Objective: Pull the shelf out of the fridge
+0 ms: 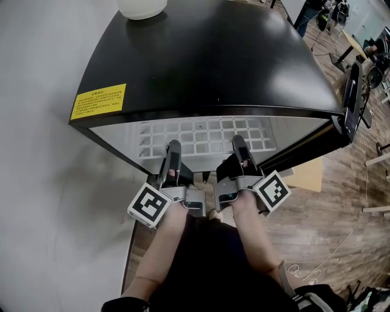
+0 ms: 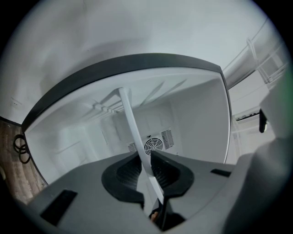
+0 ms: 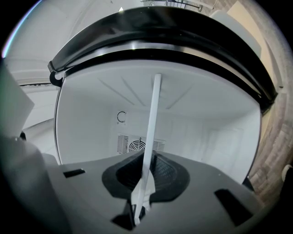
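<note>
A white grid shelf [image 1: 207,135] sticks partway out of the front of the black fridge [image 1: 213,67], seen from above in the head view. My left gripper [image 1: 172,149] is shut on the shelf's front edge left of centre. My right gripper [image 1: 239,146] is shut on the same edge to the right. In the left gripper view the shelf [image 2: 132,128] appears edge-on as a thin white bar pinched between the pads of the left gripper [image 2: 147,169]. The right gripper view shows the same: the shelf edge [image 3: 153,119] is clamped in the right gripper [image 3: 145,176].
The fridge door [image 1: 352,97] hangs open at the right. A white rounded object [image 1: 142,7] stands on the fridge top, and a yellow label [image 1: 98,100] is at its front left corner. A pale wall [image 1: 36,183] runs along the left. A fan vent [image 3: 136,146] marks the fridge's back wall.
</note>
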Available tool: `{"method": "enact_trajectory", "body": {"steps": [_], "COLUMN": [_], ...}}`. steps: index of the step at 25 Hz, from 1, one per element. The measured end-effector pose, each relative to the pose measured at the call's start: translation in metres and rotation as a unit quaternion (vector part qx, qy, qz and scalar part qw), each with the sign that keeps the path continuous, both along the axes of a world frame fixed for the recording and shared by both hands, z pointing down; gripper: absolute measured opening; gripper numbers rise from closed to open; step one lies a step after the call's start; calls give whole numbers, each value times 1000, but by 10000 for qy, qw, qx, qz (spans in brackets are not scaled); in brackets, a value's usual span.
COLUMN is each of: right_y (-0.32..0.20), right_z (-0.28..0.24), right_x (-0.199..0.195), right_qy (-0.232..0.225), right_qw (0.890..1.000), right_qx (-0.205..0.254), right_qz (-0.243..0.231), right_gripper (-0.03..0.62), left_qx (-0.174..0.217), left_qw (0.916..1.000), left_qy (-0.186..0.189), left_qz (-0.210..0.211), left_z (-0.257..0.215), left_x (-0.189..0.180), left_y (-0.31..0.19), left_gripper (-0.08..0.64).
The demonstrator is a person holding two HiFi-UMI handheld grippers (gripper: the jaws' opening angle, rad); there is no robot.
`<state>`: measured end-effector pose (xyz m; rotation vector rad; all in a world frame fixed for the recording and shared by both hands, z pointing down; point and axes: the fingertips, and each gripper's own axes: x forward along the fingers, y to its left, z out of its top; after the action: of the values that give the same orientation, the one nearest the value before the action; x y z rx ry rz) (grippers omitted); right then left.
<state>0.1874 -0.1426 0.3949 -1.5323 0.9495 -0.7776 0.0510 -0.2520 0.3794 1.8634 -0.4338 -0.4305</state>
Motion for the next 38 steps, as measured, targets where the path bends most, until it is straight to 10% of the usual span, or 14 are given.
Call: {"method": "enact_trajectory", "body": {"steps": [38], "right_y": [32], "right_z": [2], "right_x": [-28], "right_qy": [45], "right_qw": [10000], "right_qx": [5], "right_qz": [0], "right_gripper": [15], "left_qx": [125], "left_qw": [9996], "left_qy": [-182], "left_qz": [190], "left_z": [4], "left_x": [-27], "left_y": [31], "left_gripper": [57]}}
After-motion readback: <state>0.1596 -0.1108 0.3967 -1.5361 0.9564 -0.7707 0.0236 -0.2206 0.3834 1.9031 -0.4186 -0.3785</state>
